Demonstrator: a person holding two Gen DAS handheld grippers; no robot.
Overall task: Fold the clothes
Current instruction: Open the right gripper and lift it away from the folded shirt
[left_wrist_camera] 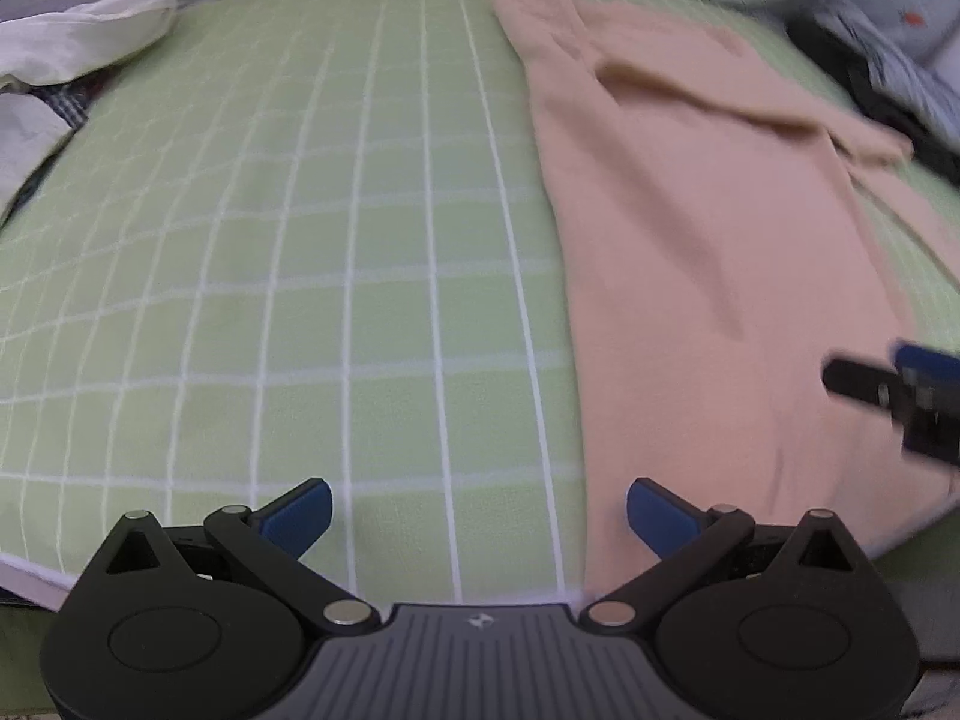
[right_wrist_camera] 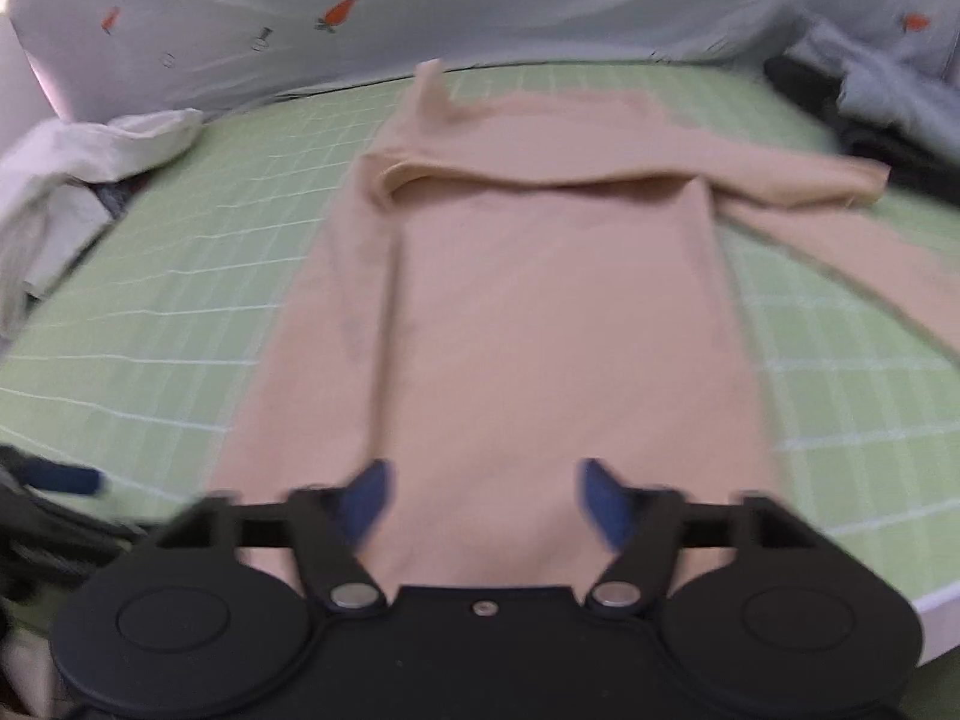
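Now both grippers gape with nothing between their pads: left gripper (left_wrist_camera: 479, 517) over the green sheet (left_wrist_camera: 300, 270), right gripper (right_wrist_camera: 483, 501) above the folded peach garment (right_wrist_camera: 540, 300).

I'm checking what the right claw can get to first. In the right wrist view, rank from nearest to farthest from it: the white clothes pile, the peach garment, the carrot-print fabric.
1. Peach garment: directly under and ahead of the open right claw.
2. White clothes pile: far left on the green checked sheet.
3. Carrot-print fabric: along the back, beyond the sheet.
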